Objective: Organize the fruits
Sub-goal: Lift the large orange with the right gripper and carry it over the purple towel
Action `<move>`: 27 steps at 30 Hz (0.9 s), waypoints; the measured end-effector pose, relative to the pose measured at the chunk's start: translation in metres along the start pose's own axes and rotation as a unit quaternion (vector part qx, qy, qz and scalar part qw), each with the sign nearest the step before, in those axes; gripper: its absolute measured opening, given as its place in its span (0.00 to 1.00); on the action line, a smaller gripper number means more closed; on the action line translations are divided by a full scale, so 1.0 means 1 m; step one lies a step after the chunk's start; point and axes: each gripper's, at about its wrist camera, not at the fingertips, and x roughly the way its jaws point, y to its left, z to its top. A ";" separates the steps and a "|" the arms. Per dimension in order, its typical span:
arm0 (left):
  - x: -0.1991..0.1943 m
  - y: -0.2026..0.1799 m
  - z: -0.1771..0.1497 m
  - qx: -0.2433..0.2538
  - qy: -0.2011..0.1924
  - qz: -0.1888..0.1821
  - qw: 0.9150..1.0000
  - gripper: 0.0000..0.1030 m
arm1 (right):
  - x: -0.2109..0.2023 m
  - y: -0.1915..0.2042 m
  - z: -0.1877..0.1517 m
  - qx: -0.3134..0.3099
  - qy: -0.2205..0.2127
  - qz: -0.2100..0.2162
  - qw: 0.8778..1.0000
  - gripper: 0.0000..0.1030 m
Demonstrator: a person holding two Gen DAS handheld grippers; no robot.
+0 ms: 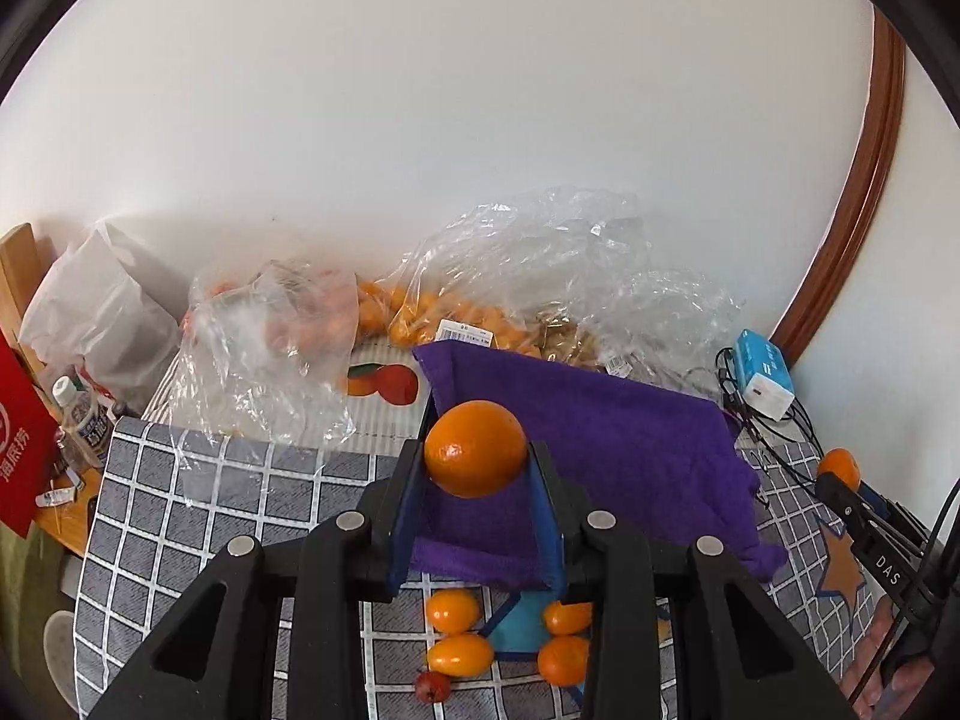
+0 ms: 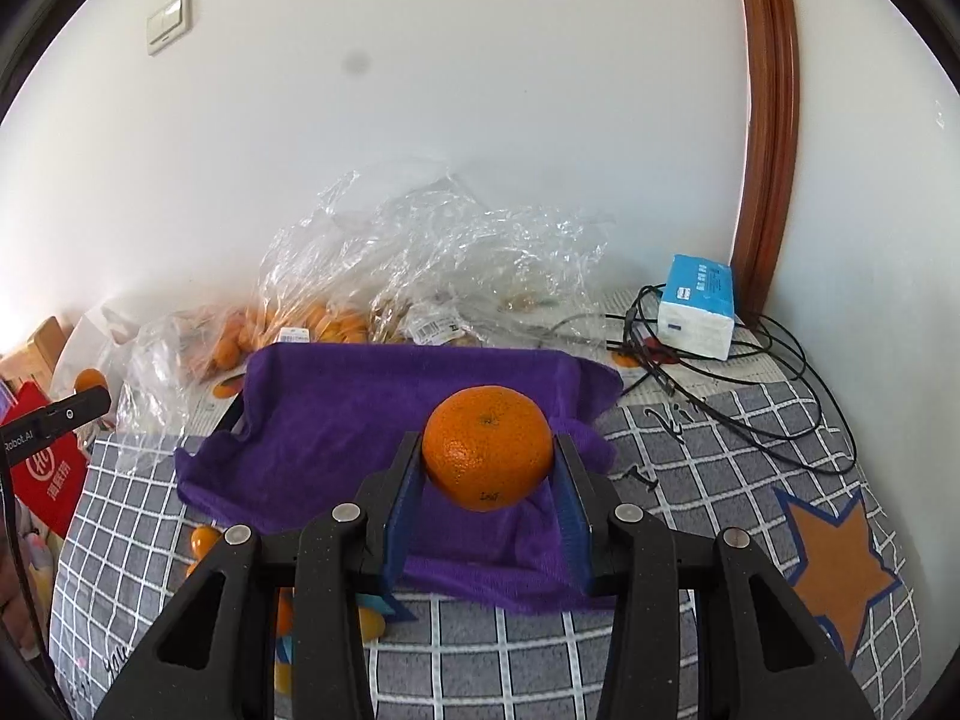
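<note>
Left tongs (image 1: 477,468) grasp a smooth orange (image 1: 476,449); right tongs (image 2: 487,468) grasp a dimpled mandarin (image 2: 487,447). Purple towel (image 2: 372,420) beneath, plastic bags (image 2: 420,252) at the bench's far edge.

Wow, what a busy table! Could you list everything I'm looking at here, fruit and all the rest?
oranges: two, orange, one clamped in each gripper above the cloth.
small citrus fruits: at least four, orange, on the checked cover near the camera.
small red fruit: one, beside them.
purple cloth: one, draped over something in the middle.
clear plastic bags: several, some holding small orange fruit, by the wall.
tissue pack: one, blue and white, far right.
cables: black, tangled near the pack.
checked cover: grey and white.
left gripper: black, blue pads.
right gripper: the same.
</note>
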 end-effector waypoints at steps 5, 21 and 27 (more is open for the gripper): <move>0.018 -0.003 0.012 0.000 0.002 -0.009 1.000 0.31 | 0.018 -0.001 0.011 0.007 0.003 -0.004 1.000 0.40; 0.098 -0.021 0.011 0.010 0.042 -0.018 0.999 0.31 | 0.080 -0.006 0.017 0.005 0.029 -0.019 0.999 0.40; 0.129 -0.015 0.003 0.000 0.074 -0.015 0.997 0.31 | 0.107 -0.005 0.011 -0.001 0.053 -0.025 0.998 0.40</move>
